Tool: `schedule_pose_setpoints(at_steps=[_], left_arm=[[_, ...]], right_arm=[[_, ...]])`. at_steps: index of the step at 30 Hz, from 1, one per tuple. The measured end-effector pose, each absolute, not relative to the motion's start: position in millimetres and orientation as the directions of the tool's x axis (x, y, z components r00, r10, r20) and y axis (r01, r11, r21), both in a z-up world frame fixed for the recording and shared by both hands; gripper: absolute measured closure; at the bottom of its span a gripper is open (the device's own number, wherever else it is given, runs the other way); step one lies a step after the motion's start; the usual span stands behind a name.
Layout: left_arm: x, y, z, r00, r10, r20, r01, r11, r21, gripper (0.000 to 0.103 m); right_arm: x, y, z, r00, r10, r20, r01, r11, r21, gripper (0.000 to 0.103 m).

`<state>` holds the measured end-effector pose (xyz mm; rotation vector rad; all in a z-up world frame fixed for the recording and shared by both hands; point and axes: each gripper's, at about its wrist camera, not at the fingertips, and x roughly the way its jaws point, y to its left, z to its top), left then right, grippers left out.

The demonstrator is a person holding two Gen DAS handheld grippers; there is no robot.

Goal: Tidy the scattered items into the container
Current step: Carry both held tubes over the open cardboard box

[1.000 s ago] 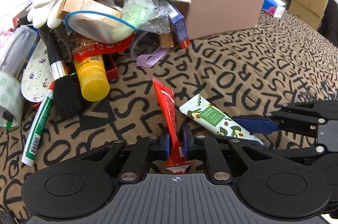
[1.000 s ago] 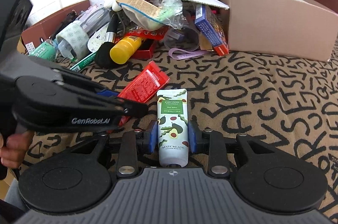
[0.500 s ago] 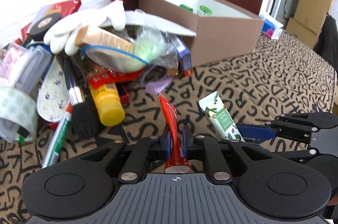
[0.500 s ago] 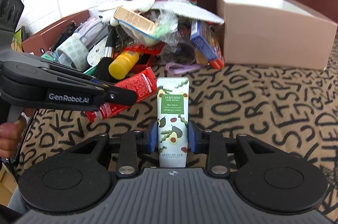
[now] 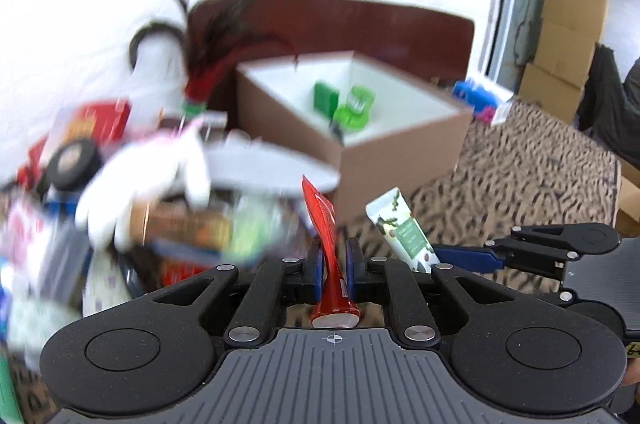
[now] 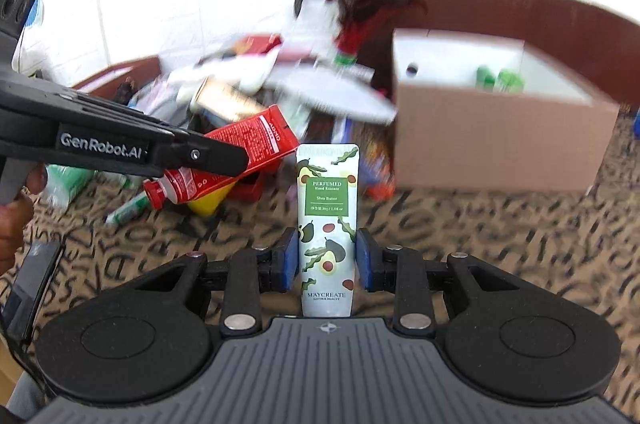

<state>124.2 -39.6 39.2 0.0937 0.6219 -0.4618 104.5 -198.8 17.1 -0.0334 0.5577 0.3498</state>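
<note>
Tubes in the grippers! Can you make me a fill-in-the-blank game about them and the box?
1. The left gripper is shut on a tube whose colour is ____.
2. The right gripper is shut on the hand cream tube with ____ fruit drawn on it.
3. The green items lie inside the cardboard ____.
4. Both held tubes are lifted ____ the patterned cloth.

Missing words: red; avocado; box; above

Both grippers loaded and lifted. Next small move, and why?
Probably carry both forward over the open box and release. The left gripper is shut on the red tube, the right gripper on the avocado-print tube, both held above the patterned cloth. The box sits ahead, its white interior holding only a few green items, so there is room.
</note>
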Motion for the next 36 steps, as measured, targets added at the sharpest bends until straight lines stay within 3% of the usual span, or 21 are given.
schedule_pose_setpoints(at_steps=[9,16,29,36], left_arm=[[191,-86,98,0.741,-0.400,-0.539,0.453,0.891,-0.038,0.097],[265,-129,102,0.754,-0.359,-0.550,0.420,0.908,-0.016,0.096],[383,-177,4,0.624,-0.268,-0.734,0.385,0.923,-0.010,0.096],[395,-175,-7,0.616,-0.253,-0.746,0.382,0.924,0.002,0.094]], right_arm=[[161,-231,85,0.857,0.269,-0.439,-0.293,0.956,0.014,0.069],[234,-268,109,0.877,0.205,-0.434,-0.209,0.977,0.038,0.069],[358,-308,38,0.754,0.105,-0.649,-0.108,0.993,0.036,0.069],[381,-308,7,0.668,0.084,-0.740,-0.118,0.993,0.006,0.068]])
